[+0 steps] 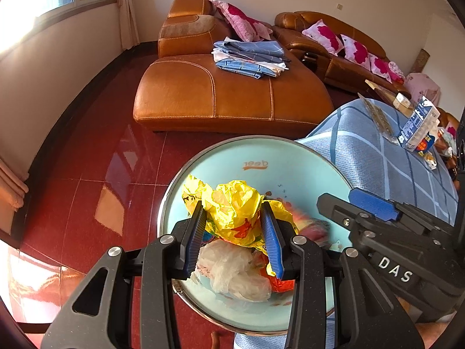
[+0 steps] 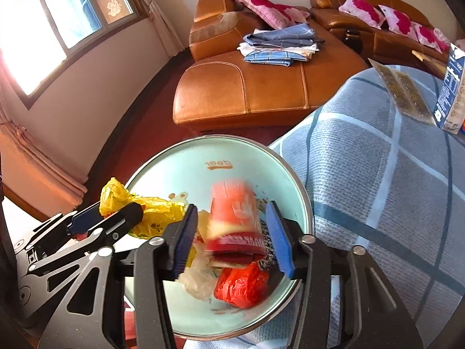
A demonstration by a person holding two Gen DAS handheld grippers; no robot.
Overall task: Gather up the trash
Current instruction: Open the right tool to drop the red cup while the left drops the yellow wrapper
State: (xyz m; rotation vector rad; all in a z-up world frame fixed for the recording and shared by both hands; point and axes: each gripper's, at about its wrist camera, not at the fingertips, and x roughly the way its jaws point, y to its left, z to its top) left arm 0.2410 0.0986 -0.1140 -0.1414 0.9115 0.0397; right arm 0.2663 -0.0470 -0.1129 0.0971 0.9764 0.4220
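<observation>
A: Left wrist view. The left gripper (image 1: pixel 235 232) hangs over the pale blue bin (image 1: pixel 290 157), its blue pads (image 1: pixel 271 232) pressed into the sides of a crumpled yellow bag (image 1: pixel 232 206). That bag is gripped, not yet dropped. Below it in the bin lie a clear plastic bag (image 1: pixel 232 273) and a scrap of orange wrapper (image 1: pixel 280 283). The right gripper (image 1: pixel 375 203) enters from the right edge.

B: And the risk here?

A: The yellow bag spreads wider than the jaws. Let go near the rim, a loose fold could catch there and spill to the red floor (image 1: pixel 87 189).

B: Right wrist view?

A: The right gripper (image 2: pixel 232 232) is spread over the same bin (image 2: pixel 174 157); a red and yellow packet (image 2: pixel 232 221) sits between the jaws, motion-blurred. The pads look clear of it, so it is most likely released and falling. A red plastic bag (image 2: pixel 242 286) lies beneath.

B: Hazard?

A: The bin stands tight against the blue checked cloth (image 2: pixel 377 174). A tumbling packet could bounce out onto it. The two grippers are also close together and could knock.
</observation>
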